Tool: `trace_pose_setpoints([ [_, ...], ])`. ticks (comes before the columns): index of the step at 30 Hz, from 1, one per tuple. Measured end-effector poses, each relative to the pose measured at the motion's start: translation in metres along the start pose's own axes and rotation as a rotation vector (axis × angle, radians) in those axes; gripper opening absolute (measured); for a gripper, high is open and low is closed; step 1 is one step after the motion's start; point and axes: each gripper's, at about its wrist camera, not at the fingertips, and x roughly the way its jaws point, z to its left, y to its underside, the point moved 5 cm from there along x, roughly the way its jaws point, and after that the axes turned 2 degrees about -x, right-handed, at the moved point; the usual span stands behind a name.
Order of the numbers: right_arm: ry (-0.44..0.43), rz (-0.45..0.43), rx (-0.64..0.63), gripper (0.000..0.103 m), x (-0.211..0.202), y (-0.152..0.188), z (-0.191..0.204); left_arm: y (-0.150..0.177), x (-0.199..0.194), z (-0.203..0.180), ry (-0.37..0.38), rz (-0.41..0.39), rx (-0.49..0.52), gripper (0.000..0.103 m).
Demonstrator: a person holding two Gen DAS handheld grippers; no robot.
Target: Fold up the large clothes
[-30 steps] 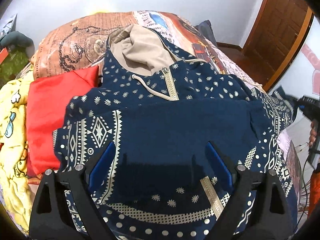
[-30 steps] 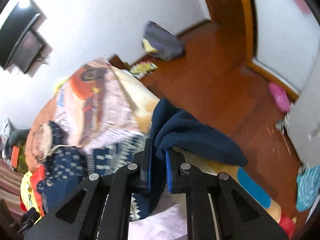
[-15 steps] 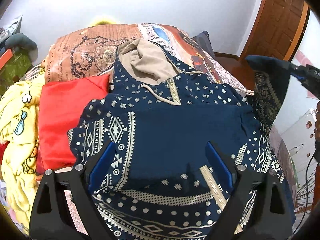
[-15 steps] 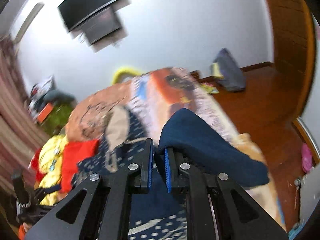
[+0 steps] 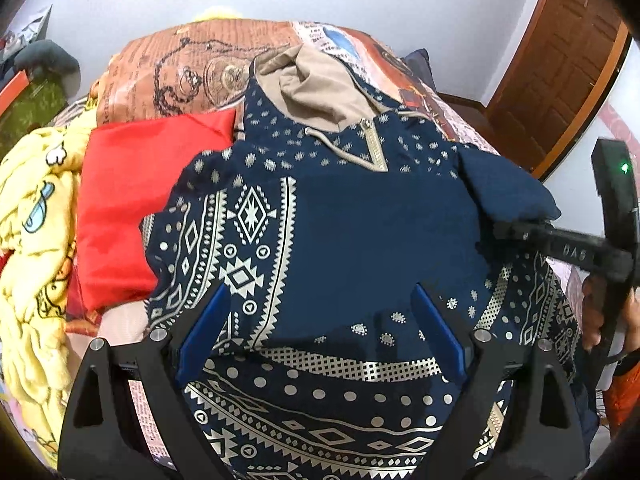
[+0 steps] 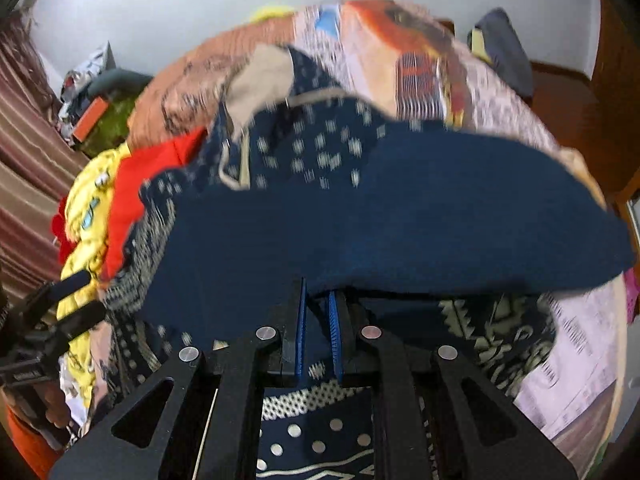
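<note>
A navy hoodie (image 5: 360, 240) with white geometric print and a beige-lined hood (image 5: 320, 92) lies front-up on the bed. My left gripper (image 5: 320, 332) is open and empty, held over the hoodie's lower part. My right gripper (image 6: 318, 312) is shut on the hoodie's navy sleeve (image 6: 420, 224) and holds it lifted over the garment's body. In the left wrist view the right gripper (image 5: 504, 228) comes in from the right with the sleeve end (image 5: 508, 188) draped over it.
A red cushion (image 5: 144, 200) and a yellow cartoon blanket (image 5: 32, 248) lie left of the hoodie. The printed bedspread (image 5: 188, 72) extends behind it. A wooden door (image 5: 560, 60) stands at the right. A dark bag (image 6: 500, 48) sits on the floor.
My right gripper has swung the sleeve from the bed's right side up and across over the hoodie's body. The left gripper has stayed open and drawn back slightly.
</note>
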Motion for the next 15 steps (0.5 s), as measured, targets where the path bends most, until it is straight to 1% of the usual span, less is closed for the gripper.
trace_pose_setpoints([
  [4,-0.018,0.063,0.026,0.013,0.001,0.012,-0.005,0.003,0.006,-0.001,0.004,0.011,-0.008,0.091],
  [5,-0.024,0.08,0.033,0.015,-0.001,0.014,-0.006,0.003,0.007,-0.002,0.004,0.014,-0.007,0.091],
  [7,-0.062,0.127,0.062,0.027,-0.004,0.018,-0.008,0.003,0.009,-0.005,0.002,0.015,-0.002,0.091],
  [8,-0.078,0.136,0.072,0.038,-0.005,0.021,-0.007,0.003,0.009,-0.007,0.001,0.014,0.004,0.091],
  [9,-0.086,0.135,0.075,0.047,-0.01,0.022,-0.008,0.003,0.01,-0.009,-0.001,0.013,0.012,0.091],
  [11,-0.073,0.096,0.062,0.053,-0.024,0.023,-0.013,0.003,0.01,-0.013,-0.006,0.009,0.026,0.091],
  [13,-0.035,0.044,0.059,0.058,-0.04,0.022,-0.022,0.002,0.01,-0.018,-0.006,0.008,0.039,0.091],
  [14,-0.017,0.015,0.075,0.063,-0.048,0.02,-0.03,0.002,0.01,-0.02,-0.004,0.008,0.043,0.091],
  [15,-0.011,-0.012,0.099,0.065,-0.055,0.019,-0.038,0.001,0.011,-0.022,-0.002,0.008,0.045,0.091],
])
